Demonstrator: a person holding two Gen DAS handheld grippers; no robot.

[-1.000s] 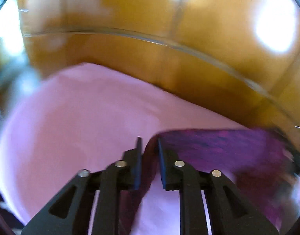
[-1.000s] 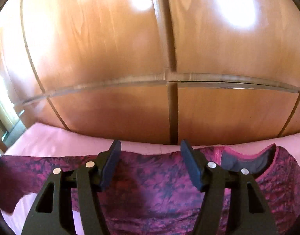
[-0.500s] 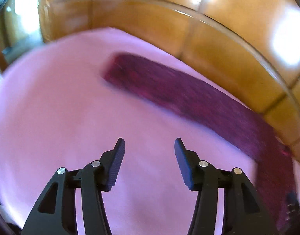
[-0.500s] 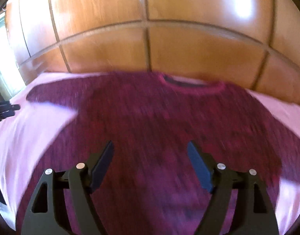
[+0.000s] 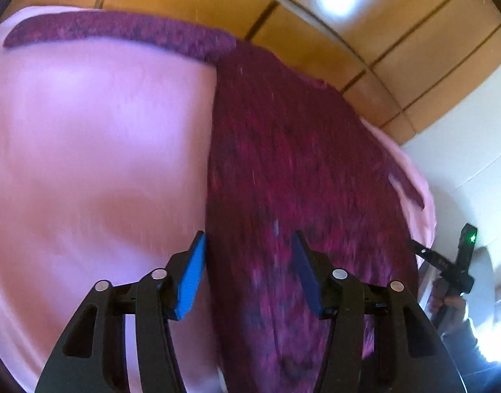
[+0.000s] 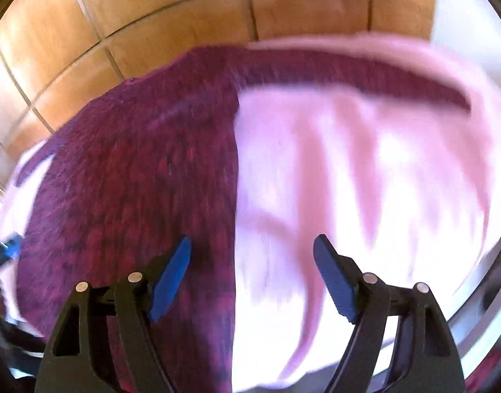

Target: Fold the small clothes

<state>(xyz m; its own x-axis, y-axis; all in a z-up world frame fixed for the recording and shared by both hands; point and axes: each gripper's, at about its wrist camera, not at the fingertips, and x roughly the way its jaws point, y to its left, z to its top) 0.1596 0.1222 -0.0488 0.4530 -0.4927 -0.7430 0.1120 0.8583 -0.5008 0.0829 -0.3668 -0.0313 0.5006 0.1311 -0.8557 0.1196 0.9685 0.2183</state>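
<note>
1. Released a second ago by the left gripper, now spread flat: purple sweater on the pink sheet, both sleeves out toward 12 o'clock.
2. Left gripper: parted, empty, over the sweater's left side edge at 6 o'clock.
3. Right gripper: closing slightly, nothing between, straddling the right side edge.
4. Judged step: laying-out done, first fold pending.
5. Next move: pinch a side edge or sleeve, carry inward.
6. Beyond: wooden panels at 12 o'clock.

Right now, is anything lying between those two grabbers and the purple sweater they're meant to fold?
Nothing visible. The sweater lies spread on the pink sheet. The left hand-held gripper and right hand-held gripper hang above its side edges, jaws apart and empty.
</note>
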